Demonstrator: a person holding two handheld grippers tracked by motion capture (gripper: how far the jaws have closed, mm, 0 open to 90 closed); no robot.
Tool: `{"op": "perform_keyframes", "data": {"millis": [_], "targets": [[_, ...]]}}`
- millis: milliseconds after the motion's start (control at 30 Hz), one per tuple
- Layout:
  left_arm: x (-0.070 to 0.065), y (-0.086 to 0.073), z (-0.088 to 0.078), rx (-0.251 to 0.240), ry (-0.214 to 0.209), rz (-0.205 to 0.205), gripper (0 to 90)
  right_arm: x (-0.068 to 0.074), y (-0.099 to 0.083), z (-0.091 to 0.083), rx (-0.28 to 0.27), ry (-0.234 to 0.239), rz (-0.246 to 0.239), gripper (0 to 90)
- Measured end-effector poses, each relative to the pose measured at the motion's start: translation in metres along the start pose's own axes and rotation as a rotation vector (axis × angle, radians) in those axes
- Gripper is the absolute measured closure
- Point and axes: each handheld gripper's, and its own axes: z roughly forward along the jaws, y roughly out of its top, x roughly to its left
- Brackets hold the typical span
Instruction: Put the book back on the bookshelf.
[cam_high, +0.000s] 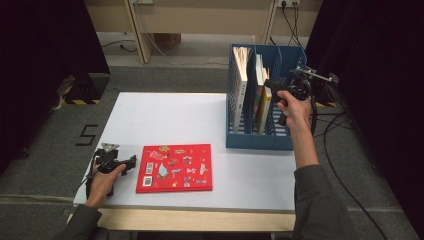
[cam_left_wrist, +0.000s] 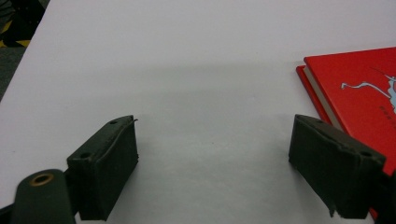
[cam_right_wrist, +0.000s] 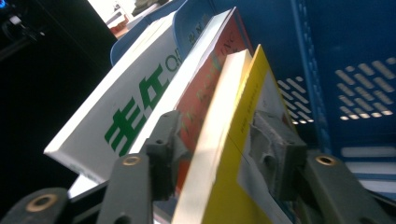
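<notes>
The right gripper (cam_high: 272, 86) is up at the blue file rack (cam_high: 260, 140), and in the right gripper view the yellow book (cam_right_wrist: 233, 154) stands between its jaws. The jaws sit part-way spread. One pad lies against the yellow cover, while the other stands clear of the page edge, so this reads as straddling the book, not pinching it. The book sits upright in the rack's middle slot, leaning on an orange-red book (cam_right_wrist: 205, 79), with a white book with green characters (cam_right_wrist: 126, 116) one place further over. It looks like a slim paperback: probably light, a bit floppy, with a glossy cover that could slide under the pads. The sensible hold is across both covers near the spine, where it is stiffest. A grip out at the loose page edge would let it fan and sag. The left gripper (cam_high: 131, 161) rests low on the table (cam_high: 165, 115), jaws spread wide on nothing, just beside the red book (cam_high: 175, 168) lying flat near the front edge. That one looks like a hardcover, rigid and heavier, and would need an edge lifted first. The white tabletop is smooth and matte, with plenty of free space. Around it are grey carpet, black curtains on either side, a taped number five (cam_high: 86, 135) on the floor, and cables trailing off to the right.
</notes>
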Motion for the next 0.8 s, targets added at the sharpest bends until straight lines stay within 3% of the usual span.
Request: {"op": "perform_keyframes", "data": {"millis": [100,200,267,367,500,600,733,767,800], "targets": [[0.0,0.0,0.0,0.0,0.001,0.0,14.2,0.0,-0.001,-0.008,0.001,0.013,-0.044,47.1],[0.0,0.0,0.0,-0.001,0.0,0.0,14.3,0.0,-0.004,-0.014,0.04,0.035,-0.084,43.3],[0.0,0.0,0.0,0.0,0.0,0.0,14.3,0.0,-0.007,-0.018,0.038,0.026,-0.099,42.2],[0.0,0.0,0.0,0.0,0.0,0.0,14.3,-0.001,-0.01,-0.025,0.049,0.058,-0.104,39.5],[0.0,0.0,0.0,0.0,0.0,0.0,14.2,-0.002,-0.016,-0.034,0.054,0.025,-0.147,34.5],[0.0,0.0,0.0,0.0,0.0,0.0,14.2,-0.003,-0.022,-0.038,0.065,0.023,-0.186,34.9],[0.0,0.0,0.0,0.0,0.0,0.0,14.2,-0.003,-0.034,-0.041,0.086,0.007,-0.265,41.8],[0.0,0.0,0.0,0.0,0.0,0.0,14.2,-0.003,-0.034,-0.041,0.086,0.007,-0.265,41.8],[0.0,0.0,0.0,0.0,0.0,0.001,14.2,-0.003,-0.039,-0.042,0.095,-0.01,-0.313,44.9]]}}
